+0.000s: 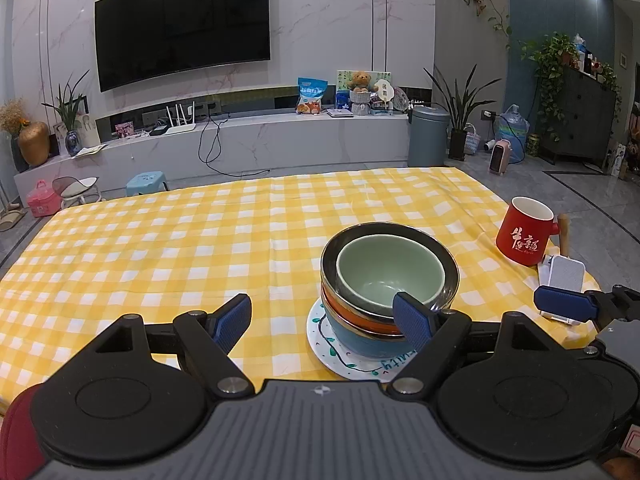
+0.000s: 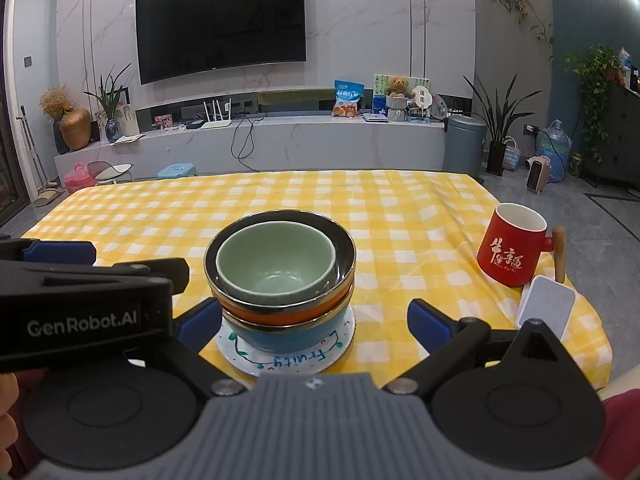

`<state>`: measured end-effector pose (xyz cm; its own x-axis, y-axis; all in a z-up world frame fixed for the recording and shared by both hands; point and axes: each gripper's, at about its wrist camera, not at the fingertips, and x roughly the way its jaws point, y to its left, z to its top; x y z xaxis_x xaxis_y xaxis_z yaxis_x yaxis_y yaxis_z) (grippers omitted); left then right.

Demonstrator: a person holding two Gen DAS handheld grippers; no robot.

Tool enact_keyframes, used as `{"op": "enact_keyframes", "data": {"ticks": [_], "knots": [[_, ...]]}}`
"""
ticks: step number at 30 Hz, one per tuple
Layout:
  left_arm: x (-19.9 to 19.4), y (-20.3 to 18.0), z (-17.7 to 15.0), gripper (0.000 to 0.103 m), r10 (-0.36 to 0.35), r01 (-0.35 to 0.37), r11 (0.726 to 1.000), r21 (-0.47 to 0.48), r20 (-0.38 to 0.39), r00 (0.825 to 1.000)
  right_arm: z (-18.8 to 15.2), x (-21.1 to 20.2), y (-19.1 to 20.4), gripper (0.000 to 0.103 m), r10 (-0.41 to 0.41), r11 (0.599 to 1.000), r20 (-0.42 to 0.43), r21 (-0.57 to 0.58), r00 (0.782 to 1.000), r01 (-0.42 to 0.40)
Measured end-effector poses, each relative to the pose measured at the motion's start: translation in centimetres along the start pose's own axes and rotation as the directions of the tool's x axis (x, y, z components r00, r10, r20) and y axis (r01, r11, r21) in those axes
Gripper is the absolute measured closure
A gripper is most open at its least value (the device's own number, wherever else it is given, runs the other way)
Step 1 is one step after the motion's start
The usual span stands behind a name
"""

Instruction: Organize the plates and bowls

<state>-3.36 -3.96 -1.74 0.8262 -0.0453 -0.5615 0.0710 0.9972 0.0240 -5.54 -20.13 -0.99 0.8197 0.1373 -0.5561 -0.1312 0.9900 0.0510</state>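
Where the yellow checked tablecloth (image 2: 400, 216) fills the middle of both views, a stack of bowls stands on a white plate (image 2: 256, 360) with green leaf drawings and blue lettering. The lowest is a blue bowl (image 2: 292, 338), above it an orange bowl (image 2: 280, 316), then a dark bowl (image 2: 344, 248) with a shiny rim, and nested inside that a pale green bowl (image 2: 276, 264), empty and upright. In the right wrist view the stack sits at lower centre, between the spread fingers of the right gripper (image 2: 312, 320), whose jaws are wide apart and hold nothing; its left blue pad lies just beside the plate's edge, though whether it touches cannot be told. In the left wrist view the stack (image 1: 384, 300) stands right of centre, and the left gripper (image 1: 324, 316) is likewise wide open and empty, its right pad in front of the bowls' near side, contact unclear. The left gripper's body also crosses the lower left of the right wrist view. At the right of both frames a red mug (image 2: 514, 250) with a wooden handle stands on the cloth, with a small white device (image 2: 546, 304) just beside it. A dark television (image 2: 220, 20) hangs on the marble wall in the upper left.
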Motion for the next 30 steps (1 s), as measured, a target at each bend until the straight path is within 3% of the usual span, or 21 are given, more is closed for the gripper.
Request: {"op": "enact_keyframes", "data": {"ticks": [30], "knots": [[0.59, 0.31, -0.11, 0.009, -0.006, 0.007, 1.000, 0.008, -0.034, 0.999, -0.45, 0.58, -0.05, 0.006, 0.002, 1.000, -0.038, 0.003, 0.999, -0.002]]}}
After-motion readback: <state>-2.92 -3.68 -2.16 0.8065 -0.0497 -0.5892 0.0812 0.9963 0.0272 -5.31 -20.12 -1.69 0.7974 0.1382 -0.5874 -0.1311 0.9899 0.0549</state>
